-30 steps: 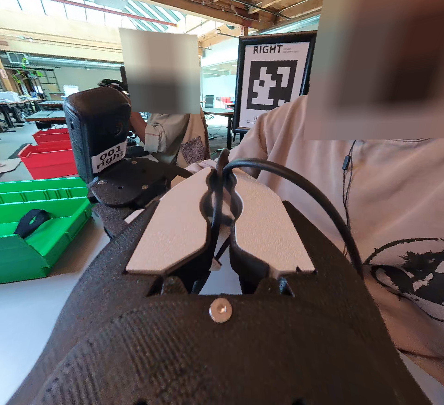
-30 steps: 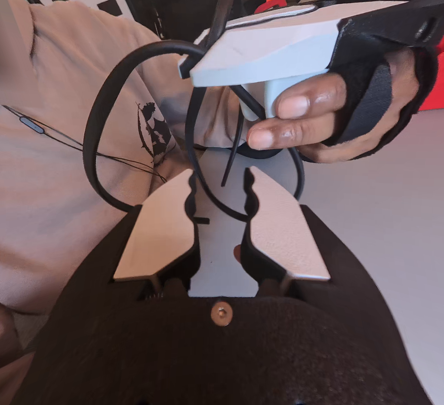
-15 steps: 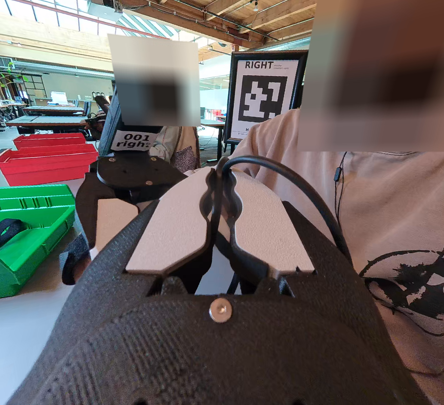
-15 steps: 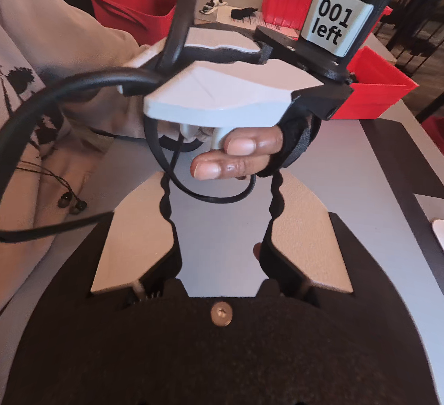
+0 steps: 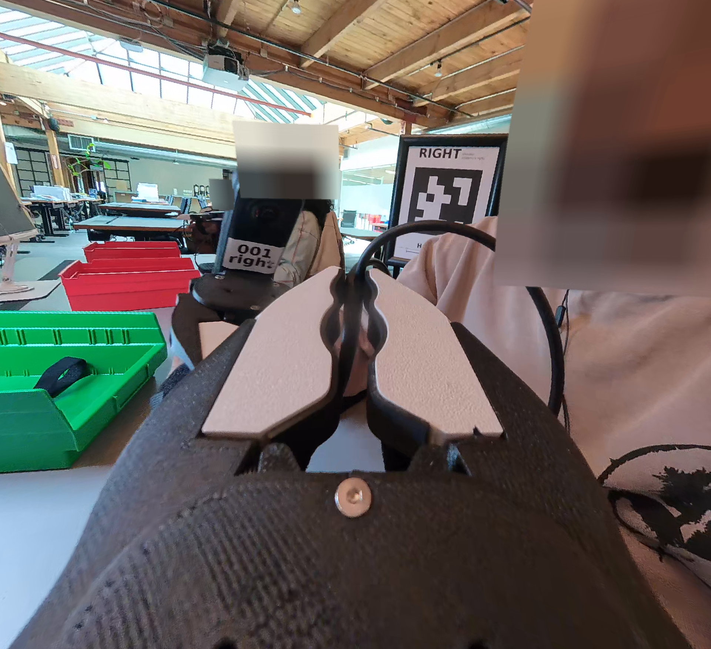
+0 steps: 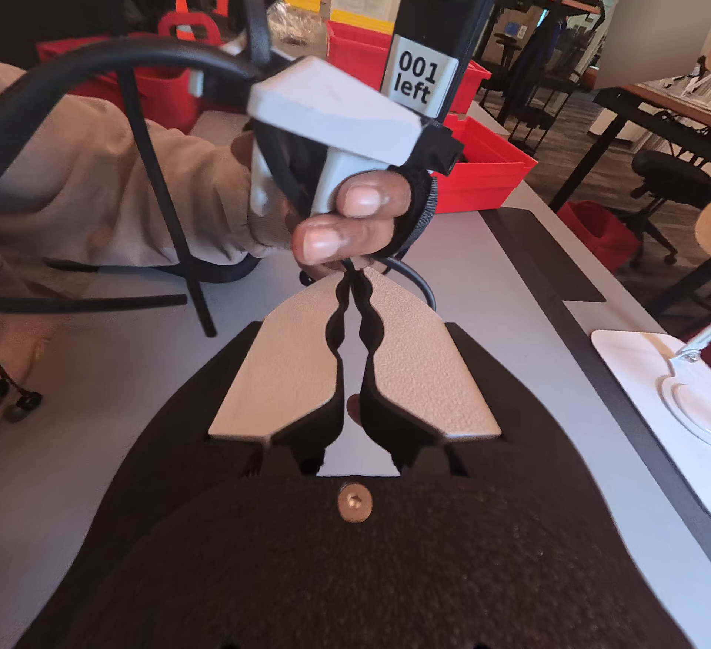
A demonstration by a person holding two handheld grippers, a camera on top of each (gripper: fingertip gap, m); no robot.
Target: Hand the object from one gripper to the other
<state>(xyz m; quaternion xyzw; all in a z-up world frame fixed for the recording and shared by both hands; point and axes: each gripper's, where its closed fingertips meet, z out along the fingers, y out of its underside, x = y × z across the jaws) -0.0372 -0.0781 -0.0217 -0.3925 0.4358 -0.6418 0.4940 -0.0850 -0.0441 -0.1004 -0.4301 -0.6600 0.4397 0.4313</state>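
Note:
The object is a black cable (image 5: pixel 423 226) looped in the air over the grey table (image 6: pixel 481 265). My left gripper (image 5: pixel 352 284) is shut on it; the loop rises from the fingertips and curves right and down in front of the person's shirt. In the right wrist view the left gripper (image 6: pixel 231 72) sits just ahead and above, held by a hand, pinching the thick part of the cable (image 6: pixel 115 57). My right gripper (image 6: pixel 352 282) is shut on a thin strand of the same cable hanging below that hand. The right gripper's body (image 5: pixel 231 296) shows behind my left fingers.
A green bin (image 5: pixel 127 353) holding a black strap (image 5: pixel 61 374) is at the left, with red bins (image 5: pixel 127 280) behind it. A framed marker sign (image 5: pixel 446 192) stands behind. The person's torso (image 5: pixel 635 361) is close on the right. A white base plate (image 6: pixel 635 361) lies at the table's right. The gap from one gripper's tips to the other's is roughly 9 cm.
My right gripper went from wide open to shut on the cable's hanging strand and came up under the left gripper. The left gripper stayed shut on the cable.

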